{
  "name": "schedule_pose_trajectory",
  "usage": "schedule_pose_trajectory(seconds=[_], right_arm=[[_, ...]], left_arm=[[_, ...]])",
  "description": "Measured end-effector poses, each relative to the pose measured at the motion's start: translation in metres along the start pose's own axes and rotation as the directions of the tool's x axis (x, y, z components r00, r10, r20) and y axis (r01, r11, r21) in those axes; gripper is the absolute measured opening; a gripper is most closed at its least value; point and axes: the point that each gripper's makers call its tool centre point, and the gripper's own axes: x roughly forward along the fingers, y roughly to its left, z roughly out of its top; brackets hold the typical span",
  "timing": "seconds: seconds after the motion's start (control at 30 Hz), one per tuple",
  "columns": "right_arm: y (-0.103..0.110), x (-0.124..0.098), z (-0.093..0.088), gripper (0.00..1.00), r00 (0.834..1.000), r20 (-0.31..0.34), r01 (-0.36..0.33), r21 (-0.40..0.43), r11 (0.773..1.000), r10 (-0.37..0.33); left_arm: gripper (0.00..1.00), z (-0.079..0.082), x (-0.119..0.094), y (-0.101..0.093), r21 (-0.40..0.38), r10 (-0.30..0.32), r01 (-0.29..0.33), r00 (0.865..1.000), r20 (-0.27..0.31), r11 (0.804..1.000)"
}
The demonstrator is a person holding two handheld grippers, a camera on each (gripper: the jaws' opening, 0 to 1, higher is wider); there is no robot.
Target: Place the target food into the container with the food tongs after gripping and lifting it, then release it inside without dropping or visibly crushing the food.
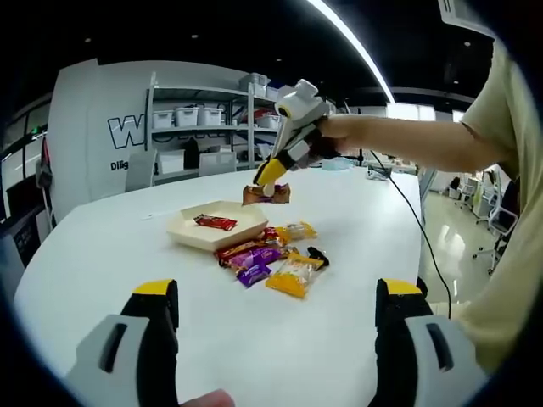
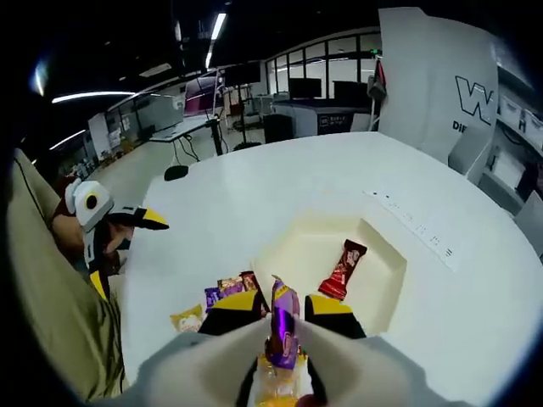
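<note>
Aloft above the white table (image 1: pixel 356 280), a wrapped snack (image 1: pixel 266 194) hangs pinched between the yellow-tipped jaws of the right gripper (image 1: pixel 273 175), poised just over the near corner of the cream tray (image 1: pixel 188 231). From the right gripper view, the same snack (image 2: pixel 283 326) shows a purple wrapper standing on edge between the closed jaws, with the tray (image 2: pixel 383 280) directly ahead and below.

One red bar (image 1: pixel 215 222) already lies inside the tray. Beside the tray's outer edge sits a loose pile of other packets (image 1: pixel 270 254), purple, red and yellow, including a yellow bag (image 1: pixel 293 276) nearest the camera.

The left gripper (image 1: pixel 276 318) waits low over the table, well apart from the tray, its jaws spread wide and holding nothing.

Risk appears to lie in the release. The snack seems held by a thin part of its wrapper, so a tilt or a jolt could let it slide out early and land on the table or on the pile rather than in the tray. Letting go while over the rim could send it bouncing off the edge. A tighter squeeze to prevent slipping might dent whatever is inside; the pictures do not show how firm the contents are.
</note>
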Motion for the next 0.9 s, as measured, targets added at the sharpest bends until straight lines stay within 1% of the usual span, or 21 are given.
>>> schedule_pose_trajectory(seconds=[0.2,0.53,0.7,0.73,0.9], right_arm=[[-0.014,0.004,0.009,0.15,1.000,-0.001,0.023,0.008,1.000,-0.023],[-0.050,0.015,0.025,0.15,0.996,-0.007,0.089,0.030,0.996,-0.088],[-0.062,0.021,0.032,0.15,0.994,-0.006,0.114,0.041,0.993,-0.113],[-0.066,0.022,0.032,0.15,0.992,-0.011,0.128,0.038,0.991,-0.127],[-0.078,0.032,0.034,0.15,0.989,-0.032,0.147,0.044,0.988,-0.146]], left_arm=[[0.94,0.001,0.000,0.000,0.000,0.000,0.000,1.000,0.002,1.000],[0.94,0.000,-0.003,0.001,0.000,0.006,-0.006,1.000,-0.001,1.000],[0.94,-0.002,-0.005,0.002,0.001,0.010,-0.010,1.000,-0.004,1.000],[0.94,-0.002,-0.005,0.002,0.000,0.010,-0.010,1.000,-0.005,1.000],[0.94,-0.003,-0.007,0.003,-0.002,0.014,-0.014,1.000,-0.005,1.000]])
